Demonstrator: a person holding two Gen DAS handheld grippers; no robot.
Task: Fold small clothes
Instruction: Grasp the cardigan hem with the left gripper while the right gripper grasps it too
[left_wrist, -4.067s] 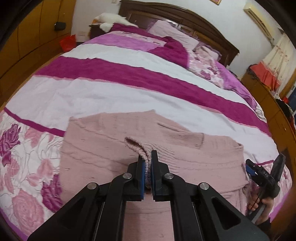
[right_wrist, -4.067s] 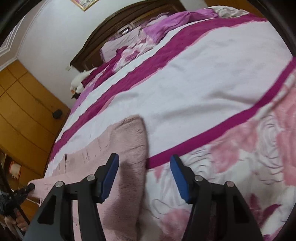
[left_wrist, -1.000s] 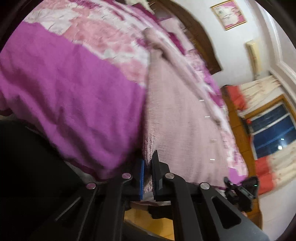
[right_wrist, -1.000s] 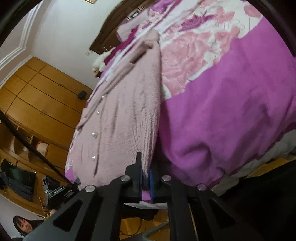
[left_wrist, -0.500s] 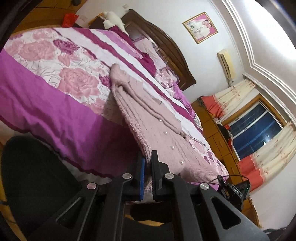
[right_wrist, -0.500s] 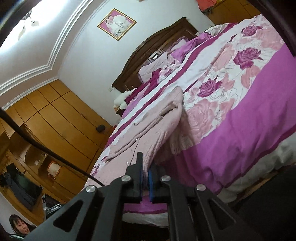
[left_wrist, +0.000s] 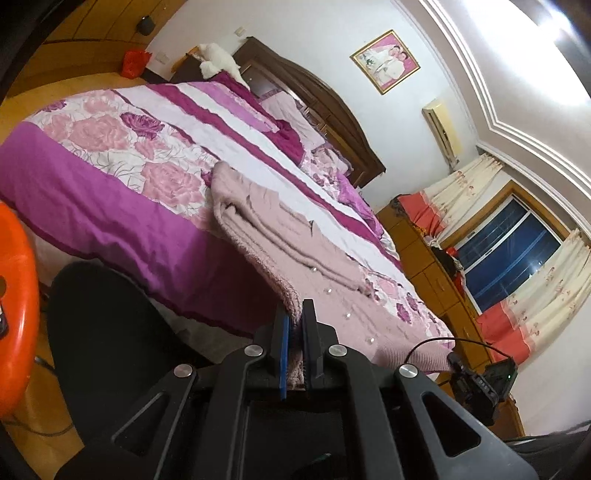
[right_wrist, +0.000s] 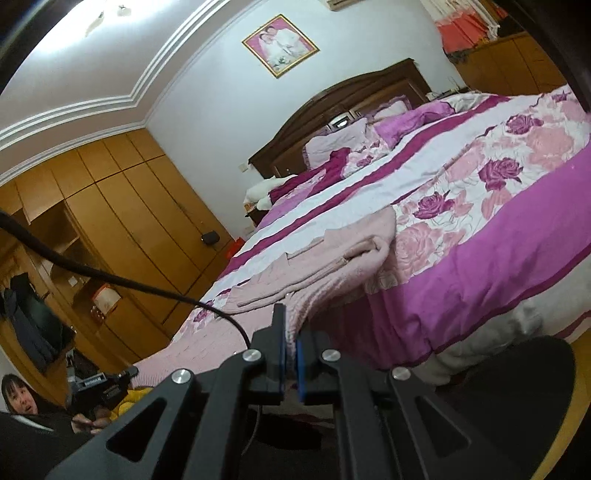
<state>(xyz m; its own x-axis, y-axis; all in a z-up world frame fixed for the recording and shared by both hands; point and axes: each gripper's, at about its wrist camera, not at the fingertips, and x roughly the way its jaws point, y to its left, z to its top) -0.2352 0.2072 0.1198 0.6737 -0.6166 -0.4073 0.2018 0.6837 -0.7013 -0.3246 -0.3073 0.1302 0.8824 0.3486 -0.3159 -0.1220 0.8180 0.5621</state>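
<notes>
Left gripper (left_wrist: 294, 332): jaws closed on the hem corner of the pink knit cardigan (left_wrist: 295, 251); fabric pinched between the blue pads, a fold of knit bulging above them. Right gripper (right_wrist: 290, 341): jaws likewise clamped tight on the other hem corner of the same cardigan (right_wrist: 332, 266), knit sandwiched between the pads.

From both grips the hem is lifted off the near edge of the bed (left_wrist: 122, 206). The fabric runs from the jaws up onto the mattress as a taut slope. The upper part of the garment lies on the bedspread, sleeves folded across the body in long ridges. Small pale buttons (left_wrist: 328, 291) show in a line on the front, seen from the left wrist view. The shoulder end rests on the rose-printed band of the cover, close to the white stripe.

Further out: the bedspread hangs over the side in a solid purple band (right_wrist: 480, 280). Dark wooden headboard (right_wrist: 354, 96) at the far end, pillows against it, a framed picture (right_wrist: 280, 45) on the wall above. Wooden wardrobe doors (right_wrist: 122, 206) along one side. Window with cream and coral curtains (left_wrist: 532, 280) on the other. An orange round stool (left_wrist: 14, 310) sits at the left edge of the left wrist view. A black cable (right_wrist: 110, 280) crosses the right wrist view.
</notes>
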